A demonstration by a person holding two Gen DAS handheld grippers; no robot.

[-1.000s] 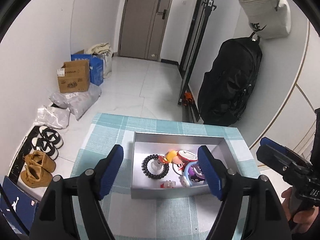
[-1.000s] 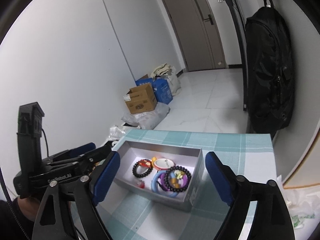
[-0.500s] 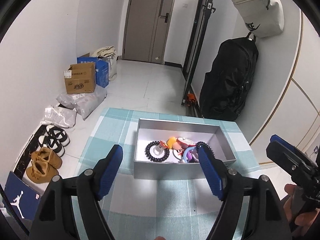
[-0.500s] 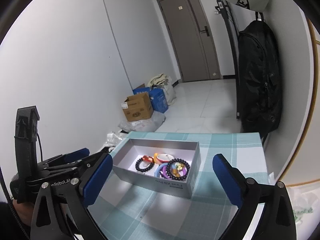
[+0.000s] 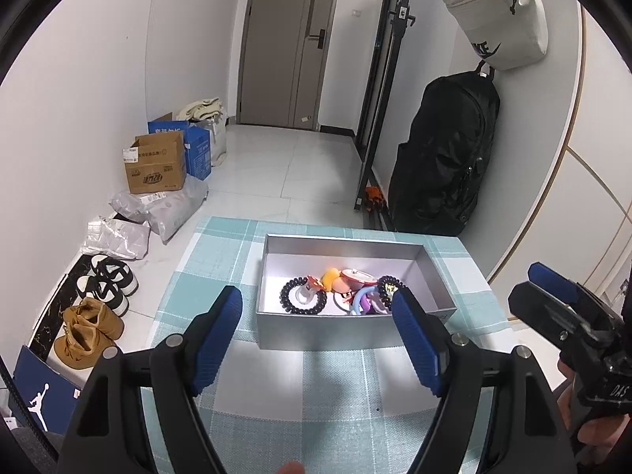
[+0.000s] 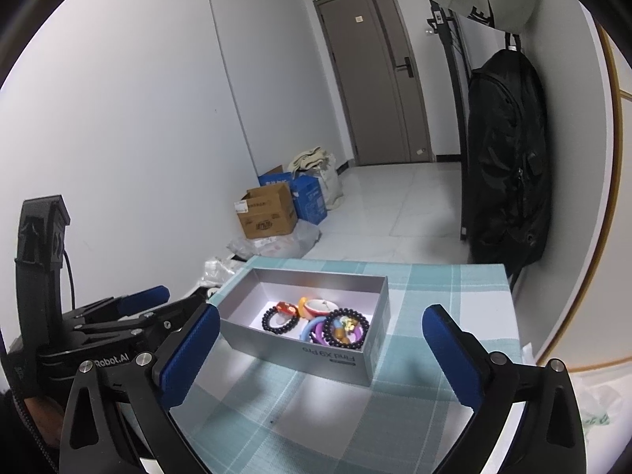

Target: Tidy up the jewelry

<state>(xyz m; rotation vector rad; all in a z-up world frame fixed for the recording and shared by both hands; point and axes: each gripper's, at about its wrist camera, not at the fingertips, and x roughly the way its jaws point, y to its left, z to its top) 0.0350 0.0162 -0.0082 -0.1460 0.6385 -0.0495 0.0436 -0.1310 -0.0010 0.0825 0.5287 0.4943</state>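
Observation:
A grey open box [image 5: 355, 333] [image 6: 300, 349] stands on the teal checked tablecloth [image 5: 316, 399] [image 6: 316, 410]. Inside lie a black bead bracelet [image 5: 303, 297] [image 6: 278, 319], a second dark bead bracelet [image 6: 347, 328], purple and blue rings [image 6: 316, 330] and a red and yellow charm [image 5: 335, 280]. My left gripper [image 5: 318, 339] is open and empty, held back from the box's near side; it shows at the left of the right wrist view [image 6: 130, 316]. My right gripper [image 6: 322, 355] is open and empty, near the box's short end; it shows at the right of the left wrist view [image 5: 561, 300].
The small table ends just past the box. Beyond it, on the floor, are cardboard boxes [image 5: 158, 168], plastic bags [image 5: 158, 209] and shoes [image 5: 98, 304] at the left. A black backpack [image 5: 442, 158] hangs on the right wall, with a grey door [image 5: 292, 47] at the back.
Both grippers have drawn back and up from the box, so it looks smaller and more tablecloth shows in front. Both stay open and empty. The box contents have not moved.

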